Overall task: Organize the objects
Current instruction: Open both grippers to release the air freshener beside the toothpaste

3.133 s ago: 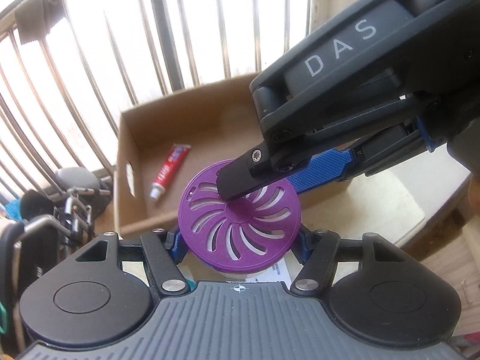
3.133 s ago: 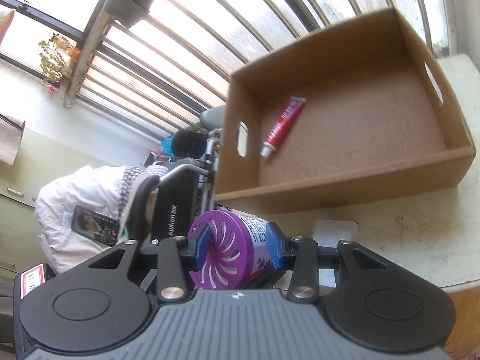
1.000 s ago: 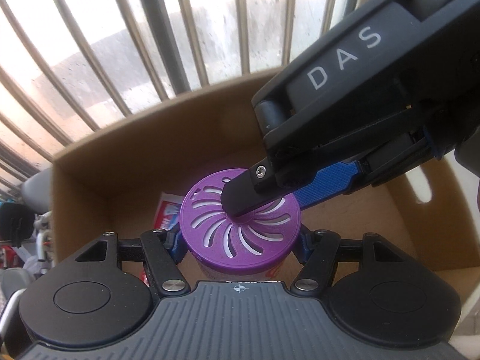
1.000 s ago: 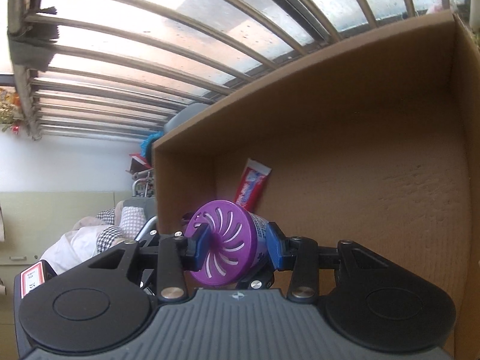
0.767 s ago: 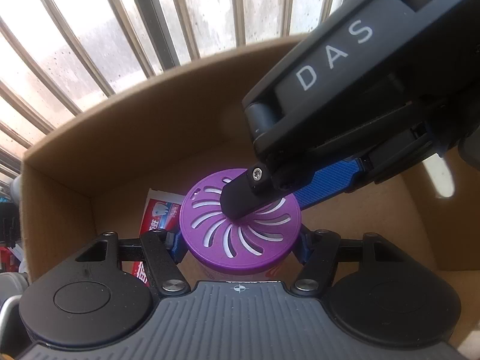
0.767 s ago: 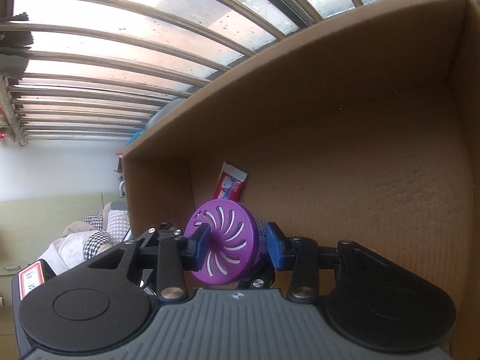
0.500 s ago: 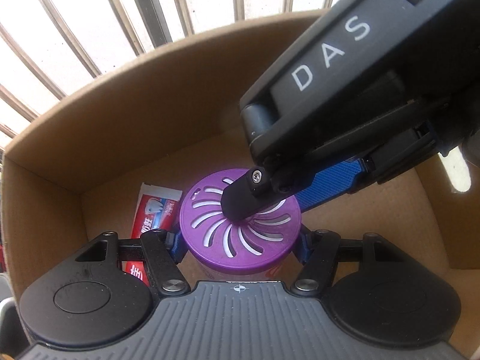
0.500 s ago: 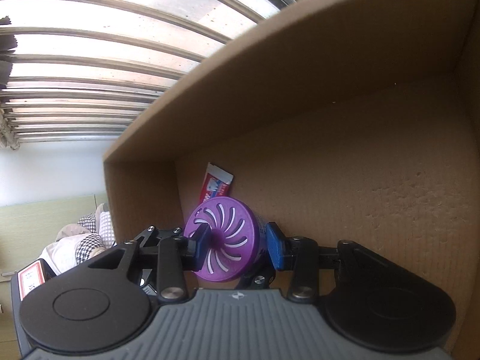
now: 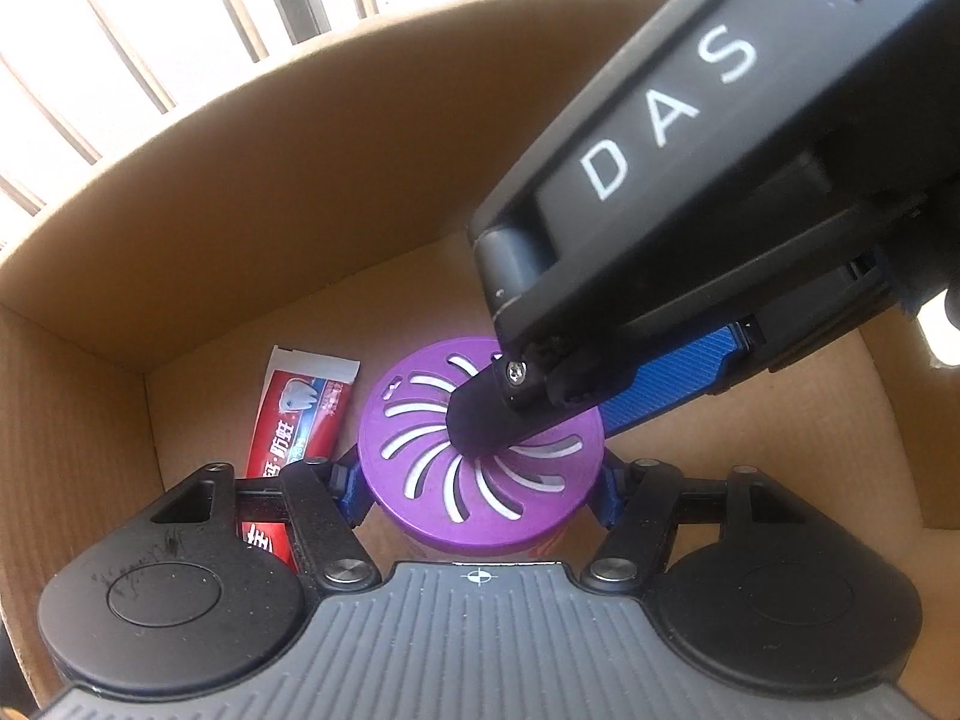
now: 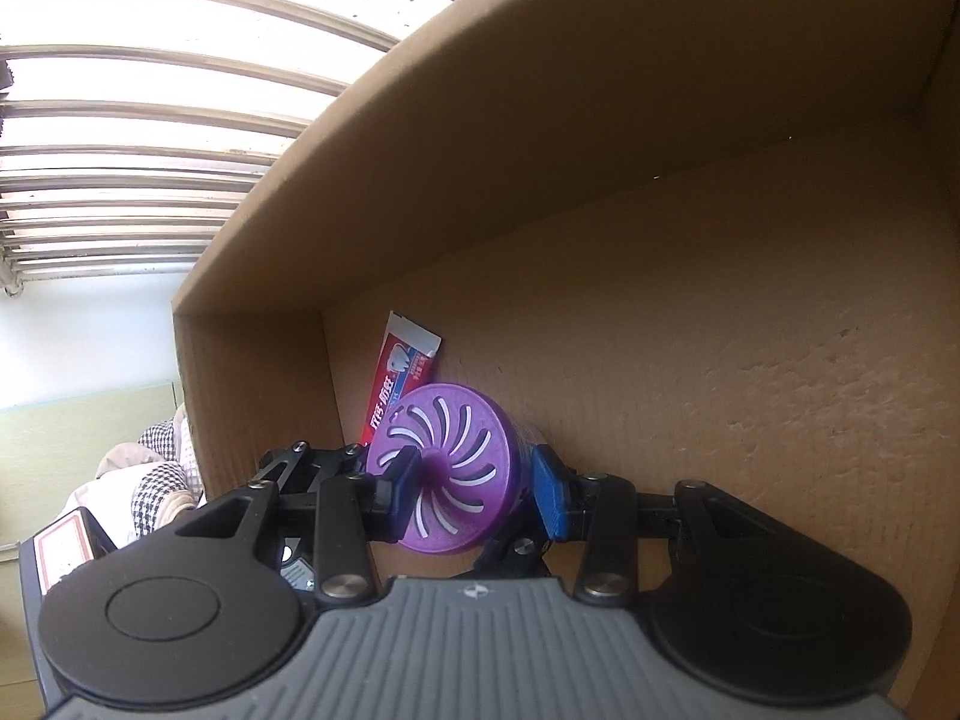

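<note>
Bright daylight through metal window bars (image 10: 150, 138), pale wall (image 10: 84, 348) below, checkered fabric (image 10: 162, 462) at left

Purple-lidded jar (image 9: 480, 468) now low inside cardboard box (image 9: 252, 210)

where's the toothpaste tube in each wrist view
Left wrist view: the toothpaste tube lies on the box floor at lower left, just left of the purple slotted lid, its lower end hidden behind the left gripper.
Right wrist view: the tube shows left of centre, directly above the purple lid.
Shared landmark: the purple lid, and the cardboard box.
</note>
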### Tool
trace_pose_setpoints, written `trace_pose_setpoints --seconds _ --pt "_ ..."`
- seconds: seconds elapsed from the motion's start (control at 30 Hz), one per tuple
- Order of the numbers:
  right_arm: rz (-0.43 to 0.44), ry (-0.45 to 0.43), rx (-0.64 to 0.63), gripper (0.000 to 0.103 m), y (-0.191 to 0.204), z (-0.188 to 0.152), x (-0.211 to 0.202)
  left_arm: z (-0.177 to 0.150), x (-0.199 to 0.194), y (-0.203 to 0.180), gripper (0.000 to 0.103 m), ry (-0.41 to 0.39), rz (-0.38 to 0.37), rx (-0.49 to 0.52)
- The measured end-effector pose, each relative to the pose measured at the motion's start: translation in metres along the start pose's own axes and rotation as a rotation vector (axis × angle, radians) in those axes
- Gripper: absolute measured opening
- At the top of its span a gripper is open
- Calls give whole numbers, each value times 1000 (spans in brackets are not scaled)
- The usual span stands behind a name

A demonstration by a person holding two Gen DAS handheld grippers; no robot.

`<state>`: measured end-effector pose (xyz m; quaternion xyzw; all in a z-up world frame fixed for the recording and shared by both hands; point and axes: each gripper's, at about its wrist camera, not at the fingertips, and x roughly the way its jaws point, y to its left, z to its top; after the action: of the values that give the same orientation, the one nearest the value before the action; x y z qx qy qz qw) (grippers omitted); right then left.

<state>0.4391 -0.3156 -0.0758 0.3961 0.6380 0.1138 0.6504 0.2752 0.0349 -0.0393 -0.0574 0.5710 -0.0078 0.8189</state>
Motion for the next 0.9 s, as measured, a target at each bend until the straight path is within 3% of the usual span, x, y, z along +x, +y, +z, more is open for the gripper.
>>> trace_pose_setpoints --seconds 0.2,0.53,0.77,0.8,0.9 --pt "-12 6 -1 44 -1 -1 0 -15 -3 9 82 7 18 -1" --pt "-13 -24 -13 44 3 -12 -20 -40 -39 28 88 -28 38 -24" --pt "-21 -96 -37 46 15 -34 -68 -66 -100 38 89 -119 47 -73" --pt "-20 -113 -40 47 18 -40 -78 -50 -111 19 89 -134 47 -76" --pt "-15 -169 -47 55 27 -62 -111 -41 -138 19 93 -181 50 -83"
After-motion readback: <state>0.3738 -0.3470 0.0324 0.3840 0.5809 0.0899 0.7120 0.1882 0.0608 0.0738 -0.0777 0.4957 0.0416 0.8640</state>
